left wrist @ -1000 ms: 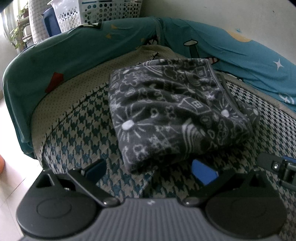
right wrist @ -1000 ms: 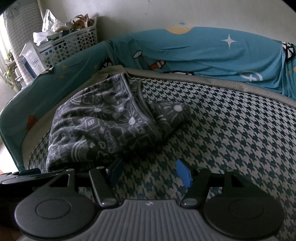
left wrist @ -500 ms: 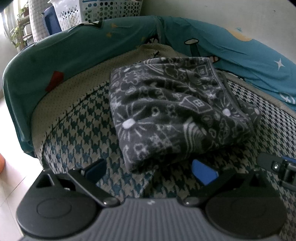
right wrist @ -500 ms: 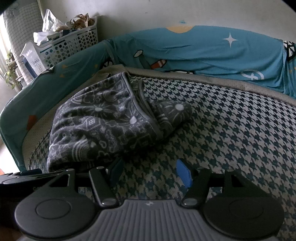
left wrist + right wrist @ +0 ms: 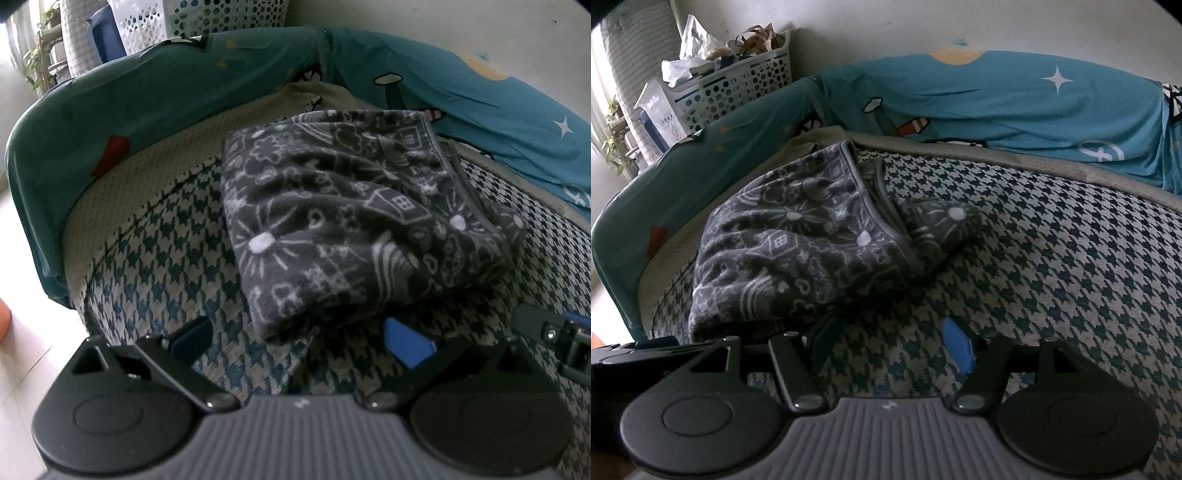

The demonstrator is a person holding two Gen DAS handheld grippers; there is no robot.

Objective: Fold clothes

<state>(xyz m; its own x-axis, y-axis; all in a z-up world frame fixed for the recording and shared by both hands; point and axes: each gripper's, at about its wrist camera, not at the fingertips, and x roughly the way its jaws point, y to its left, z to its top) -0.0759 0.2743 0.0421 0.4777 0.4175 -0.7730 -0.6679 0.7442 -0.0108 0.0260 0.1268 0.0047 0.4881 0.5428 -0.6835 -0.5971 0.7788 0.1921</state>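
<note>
Now the folded grey patterned garment (image 5: 354, 229) lies on the houndstooth mattress (image 5: 1052, 258), near its corner by the teal padded rail (image 5: 155, 96). Both the left gripper (image 5: 299, 341) and the right gripper (image 5: 890, 345) hover just in front of its near edge, fingers spread apart and pinching nothing. A white perforated basket (image 5: 738, 85) stands behind the rail.

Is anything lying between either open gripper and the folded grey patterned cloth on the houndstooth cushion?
Nothing visible. Only bare houndstooth cushion separates the right gripper from the grey patterned cloth; the left gripper already sits at its near edge.
</note>
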